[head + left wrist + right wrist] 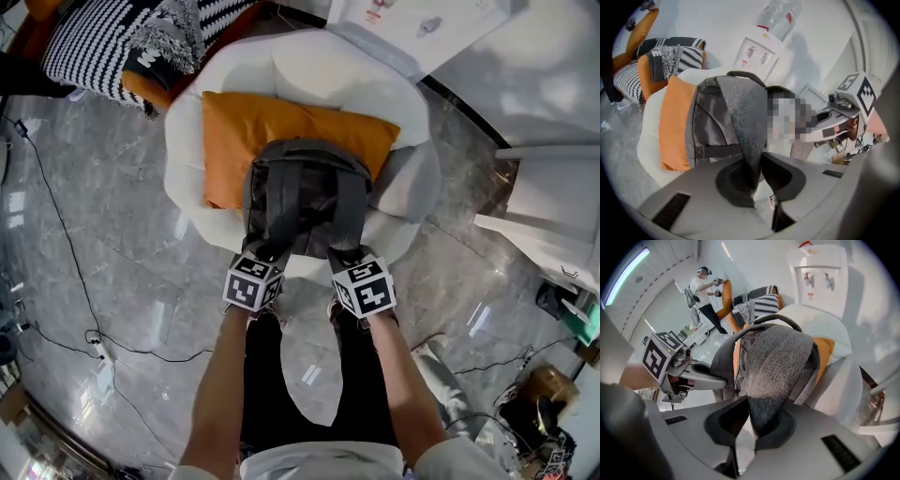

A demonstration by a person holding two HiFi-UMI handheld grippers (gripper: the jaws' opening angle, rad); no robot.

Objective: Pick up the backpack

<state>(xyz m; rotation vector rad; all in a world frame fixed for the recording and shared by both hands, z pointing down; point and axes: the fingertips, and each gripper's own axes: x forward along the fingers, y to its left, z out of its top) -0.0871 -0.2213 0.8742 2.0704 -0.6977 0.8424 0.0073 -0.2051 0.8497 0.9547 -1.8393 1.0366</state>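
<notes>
Gripping the grey backpack (305, 192) by its 2 shoulder straps: left tool (757, 178) clenched on the left strap (745, 122), right tool (752, 420) clenched on the right strap (776, 366), with cloth pinched flat between the pads on both sides. Placed at the front of the white armchair (309, 66), leaning back on the orange cushion (244, 131); hard to say from the head view whether resting on the seat or hanging just clear of it. Looks soft and floppy: coarse woven cloth, padded straps, likely to sag and swing rather than hold shape. Seems partly filled, going by the rounded bulge, so probably moderate weight, though impossible to weigh by eye. Little risk of slipping on that rough weave, and nothing fragile showing. Best held right there on the 2 straps for an even lift, or by the top handle (776, 319) for a 1-tool carry. Can't see the underside of the backpack or the lower strap ends, hidden behind the tools and their marker cubes (253, 286). Blurred over in the left tool view, the middle of the backpack. Only partly readable behind the chair, a water dispenser (820, 273), cropped in the head view.
</notes>
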